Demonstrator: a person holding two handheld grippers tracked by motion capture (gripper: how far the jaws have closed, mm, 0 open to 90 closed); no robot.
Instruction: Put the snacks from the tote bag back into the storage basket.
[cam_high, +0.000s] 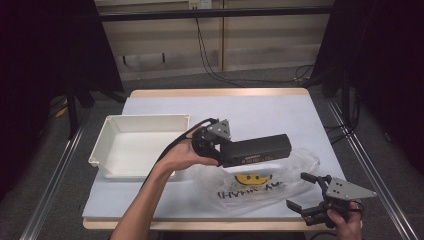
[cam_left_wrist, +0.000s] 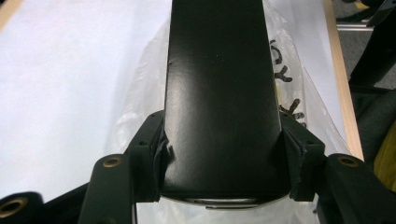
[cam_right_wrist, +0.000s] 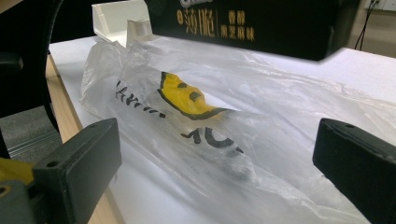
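My left gripper (cam_high: 226, 151) is shut on one end of a long black box (cam_high: 260, 149) with gold print, which hangs level above the table. In the left gripper view the box (cam_left_wrist: 219, 84) runs away from me, pinched by both pads of the gripper (cam_left_wrist: 222, 156). Beneath it lies a crumpled clear plastic bag (cam_high: 260, 186) with a yellow smiley face and black lettering. My right gripper (cam_high: 299, 191) stands open near the table's front right edge, pointing at the bag. In the right gripper view the bag (cam_right_wrist: 187, 116) lies just beyond the open gripper (cam_right_wrist: 215, 158), with the box (cam_right_wrist: 252, 23) above it.
A white plastic tray (cam_high: 107, 135) sits at the table's left, holding nothing I can see, and its corner (cam_right_wrist: 116, 18) shows behind the bag. The pale blue table top (cam_high: 260, 107) has a wooden front edge. Dark curtains and cables stand beyond the table.
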